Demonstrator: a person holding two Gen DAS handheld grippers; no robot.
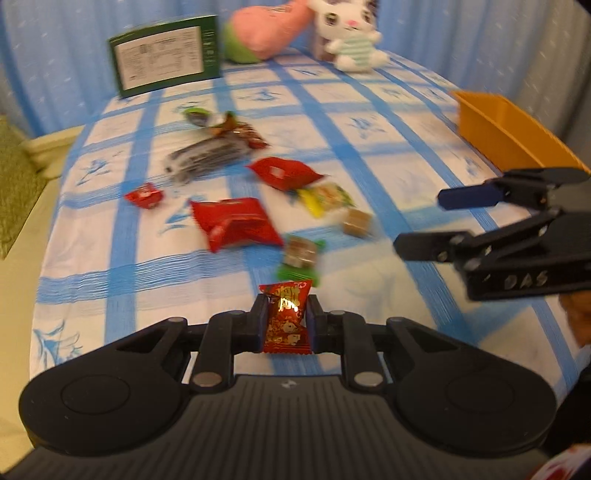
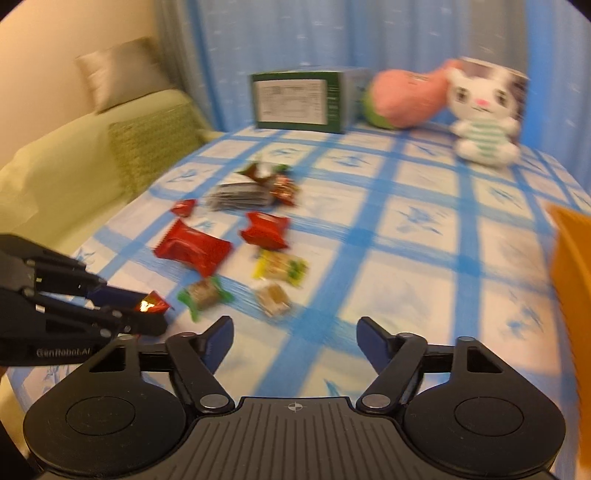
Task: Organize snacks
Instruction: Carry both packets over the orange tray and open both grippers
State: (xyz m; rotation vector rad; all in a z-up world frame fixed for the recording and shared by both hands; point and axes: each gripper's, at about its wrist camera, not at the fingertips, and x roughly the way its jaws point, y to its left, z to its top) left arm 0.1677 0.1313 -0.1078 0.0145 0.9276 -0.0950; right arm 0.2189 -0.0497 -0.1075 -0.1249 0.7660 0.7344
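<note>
My left gripper is shut on a small red and gold candy packet, held just above the blue checked tablecloth. The right wrist view shows the same candy in the left gripper at the lower left. My right gripper stands open with nothing between its fingers, and shows at the right of the left wrist view. Several snacks lie loose on the cloth: a big red packet, another red packet, a yellow-green one, a brown candy and a green-wrapped candy.
An orange bin stands at the table's right edge. At the back are a green box, a pink plush and a white plush cat. A dark packet and a small red candy lie further left. A green sofa is beyond the left edge.
</note>
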